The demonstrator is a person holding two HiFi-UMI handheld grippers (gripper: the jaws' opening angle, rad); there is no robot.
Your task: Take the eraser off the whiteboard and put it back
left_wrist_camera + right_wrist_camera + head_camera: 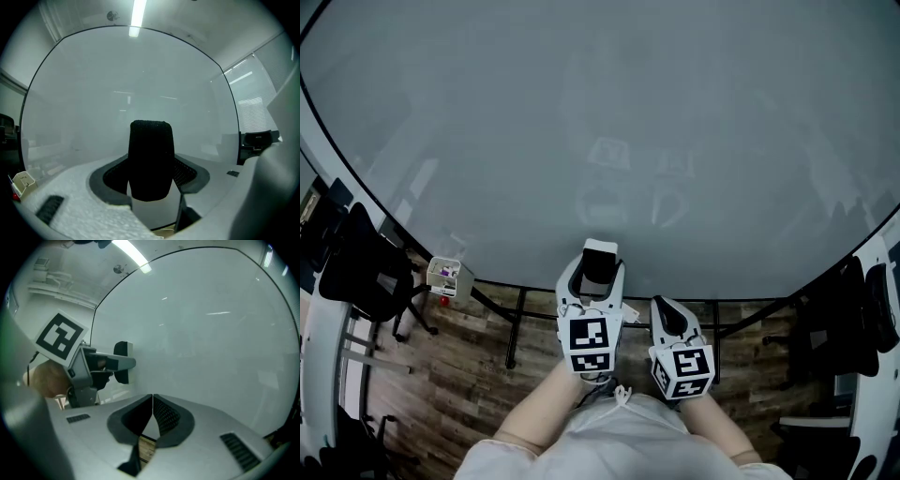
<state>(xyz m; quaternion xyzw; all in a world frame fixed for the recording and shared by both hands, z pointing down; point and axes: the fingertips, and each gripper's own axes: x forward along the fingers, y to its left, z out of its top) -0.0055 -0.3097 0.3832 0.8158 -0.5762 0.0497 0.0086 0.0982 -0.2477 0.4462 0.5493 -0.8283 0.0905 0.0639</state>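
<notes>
The whiteboard (600, 122) fills most of the head view and stands in front of both grippers. My left gripper (598, 265) is shut on the eraser (599, 266), a black block with a pale casing. In the left gripper view the eraser (151, 159) stands upright between the jaws, against the whiteboard (140, 84). From the right gripper view I see the left gripper (117, 363) holding the eraser (122, 362) close to the whiteboard (211, 333); whether they touch I cannot tell. My right gripper (666, 311) sits just right of it, its jaws (153, 401) shut on nothing.
A small white box (446, 275) with bits in it hangs at the board's lower left edge. The board's dark stand legs (517, 323) rise from a wooden floor. Black office chairs stand at the left (361, 267) and at the right (844, 319).
</notes>
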